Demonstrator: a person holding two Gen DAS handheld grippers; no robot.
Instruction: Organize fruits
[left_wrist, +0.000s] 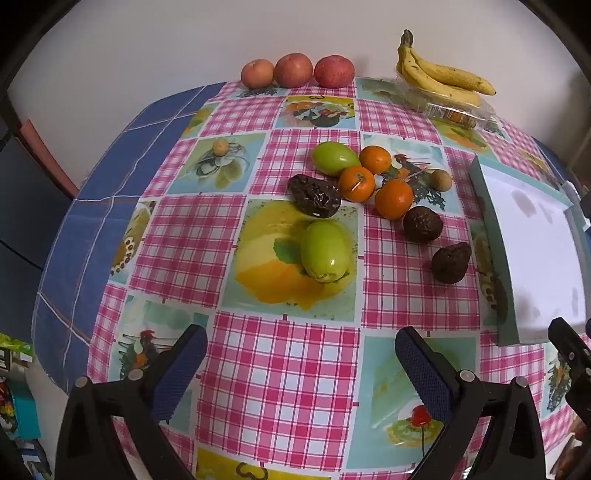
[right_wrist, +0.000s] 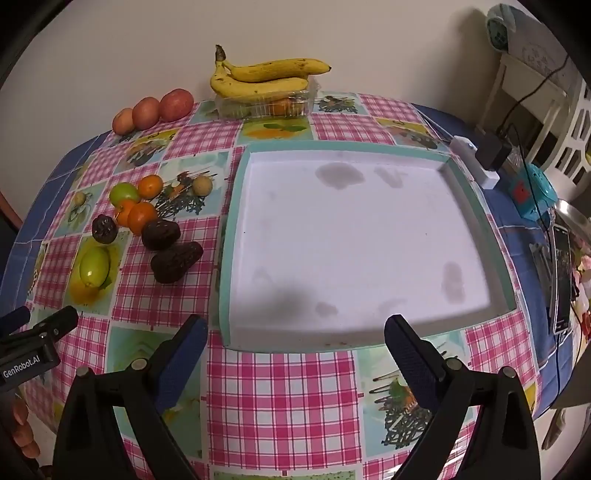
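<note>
- A table against a plain pale wall wears a glossy oilcloth (left_wrist: 295, 369) of pink-and-white gingham squares and printed fruit panels, over a blue cloth (left_wrist: 110, 177) with thin white lines.
- At 12 o'clock in the left wrist view, three round, speckled red apples (left_wrist: 293, 70) sit in a row along the wall.
- At 1 o'clock, spotted yellow bananas (left_wrist: 439, 75) rest on a clear plastic clamshell box (left_wrist: 458, 110).
- Mid-table lies a loose cluster: two smooth green oval fruits (left_wrist: 325, 251), three shiny tangerines (left_wrist: 393, 198), three dark, wrinkled avocados (left_wrist: 423, 224) and a small tan round fruit (left_wrist: 441, 180).
- At 3 o'clock stands a shallow square tray (right_wrist: 231, 236) with a teal rim and a white, stained floor holding nothing.
- The left gripper (left_wrist: 301, 352) hangs over the oilcloth, blue textured pads spread wide, nothing between them.
- The right gripper (right_wrist: 295, 343) hovers at the tray's near edge, equally wide and bare.
</note>
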